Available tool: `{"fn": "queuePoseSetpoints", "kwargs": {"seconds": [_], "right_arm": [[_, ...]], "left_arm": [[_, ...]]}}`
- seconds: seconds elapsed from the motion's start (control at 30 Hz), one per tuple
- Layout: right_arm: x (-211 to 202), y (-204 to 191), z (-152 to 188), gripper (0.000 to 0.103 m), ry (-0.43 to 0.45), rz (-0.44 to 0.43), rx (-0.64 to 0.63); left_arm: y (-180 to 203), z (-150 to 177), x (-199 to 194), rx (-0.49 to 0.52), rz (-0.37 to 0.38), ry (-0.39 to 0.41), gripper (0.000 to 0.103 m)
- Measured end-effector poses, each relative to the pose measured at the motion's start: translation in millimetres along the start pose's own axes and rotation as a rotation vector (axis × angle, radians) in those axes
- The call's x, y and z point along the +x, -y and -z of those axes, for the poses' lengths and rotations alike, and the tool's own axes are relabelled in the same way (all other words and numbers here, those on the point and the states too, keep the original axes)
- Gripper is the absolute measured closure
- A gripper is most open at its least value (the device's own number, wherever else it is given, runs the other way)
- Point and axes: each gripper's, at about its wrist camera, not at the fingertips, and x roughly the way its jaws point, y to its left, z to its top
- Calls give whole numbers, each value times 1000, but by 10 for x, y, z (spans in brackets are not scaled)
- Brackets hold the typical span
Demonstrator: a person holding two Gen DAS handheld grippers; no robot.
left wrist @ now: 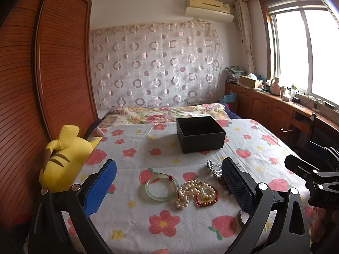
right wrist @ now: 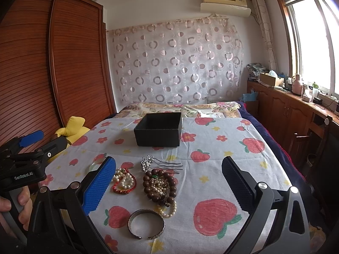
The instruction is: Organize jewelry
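The jewelry lies in a loose cluster on the strawberry-and-flower printed bed cover (right wrist: 222,148), near the front edge where both tools can reach it, while the open black cardboard box (right wrist: 159,132) stands farther back, well apart from the pile, probably as the place the pieces are to go. The left gripper (left wrist: 169,182) hovers with its jaws spread wide and holding nothing; between them lie the pale green jade bangle (left wrist: 161,188), the white pearl strand (left wrist: 191,192) and the red cord bracelet (left wrist: 206,200), the last two tangled together. The right gripper (right wrist: 169,182) is likewise wide open and empty, framing the dark brown wooden bead bracelet (right wrist: 161,183), the silver hair comb (right wrist: 157,163) just behind it, and the open silver cuff bangle (right wrist: 146,224) nearest the camera. A yellow plush toy (left wrist: 63,160) sits at the bed's left edge, beside the wooden wardrobe.
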Motion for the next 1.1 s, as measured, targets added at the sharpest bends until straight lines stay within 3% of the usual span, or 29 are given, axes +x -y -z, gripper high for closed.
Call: {"fn": "queuePoseSetpoints", "kwargs": {"seconds": [1.1], "right_arm": [[-12,-5,-9,2,0,-2,1]], "left_arm": [[-7,-17,-14,5,-1,8,7]]}}
